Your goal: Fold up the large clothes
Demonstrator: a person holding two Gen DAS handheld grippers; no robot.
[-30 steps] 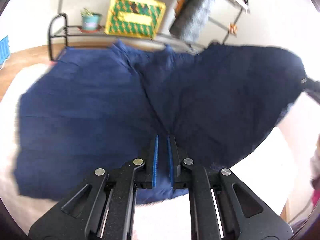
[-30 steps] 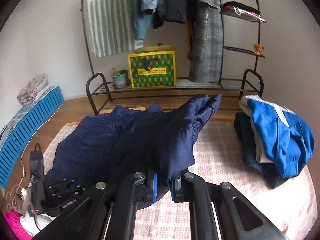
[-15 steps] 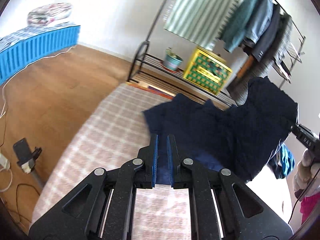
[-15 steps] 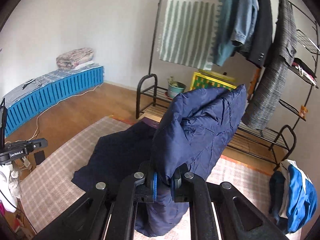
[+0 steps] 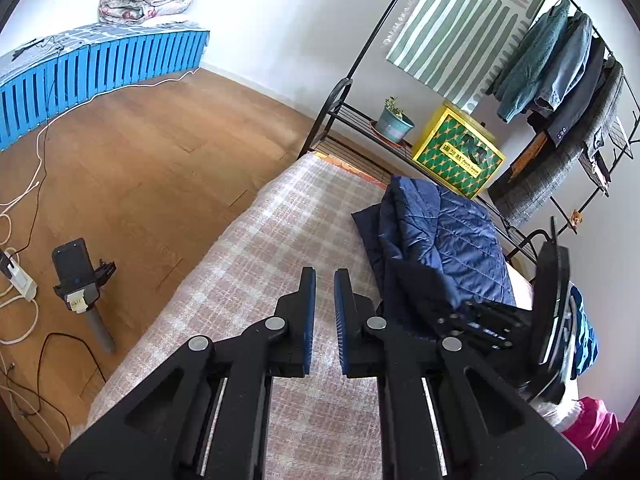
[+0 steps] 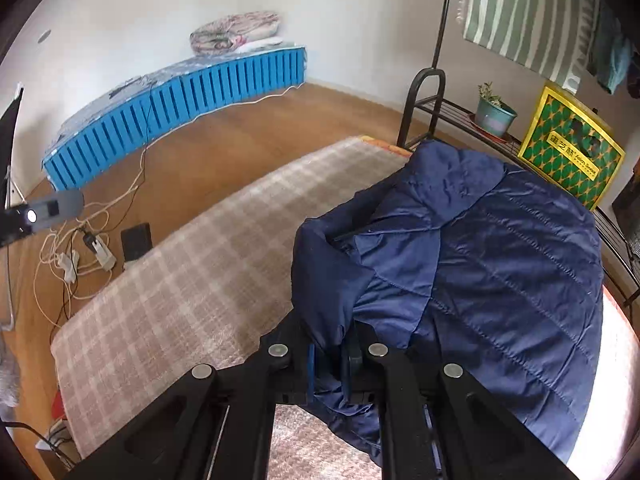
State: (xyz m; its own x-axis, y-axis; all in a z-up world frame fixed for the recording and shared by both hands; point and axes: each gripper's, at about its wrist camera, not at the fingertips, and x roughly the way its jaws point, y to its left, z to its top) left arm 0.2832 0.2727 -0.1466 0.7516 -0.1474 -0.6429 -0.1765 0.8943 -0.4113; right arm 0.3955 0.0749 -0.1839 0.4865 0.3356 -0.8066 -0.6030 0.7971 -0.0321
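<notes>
Wood-floor room, checked rug [image 5: 256, 240] laid out, clothes rack [image 5: 400, 20] at the far side. Navy quilted jacket [image 6: 500, 272] is seen folded over on the rug's rack-side half. Right hand-held gripper [image 6: 328, 368] is clamped on a jacket edge; left hand-held gripper [image 5: 322, 312] is held over bare rug, pads slightly apart, nothing between them. Jacket judged light, puffy, soft, slippery-shelled: layers likely to slide. Best gripped at hems or seams, deep in the pads.
</notes>
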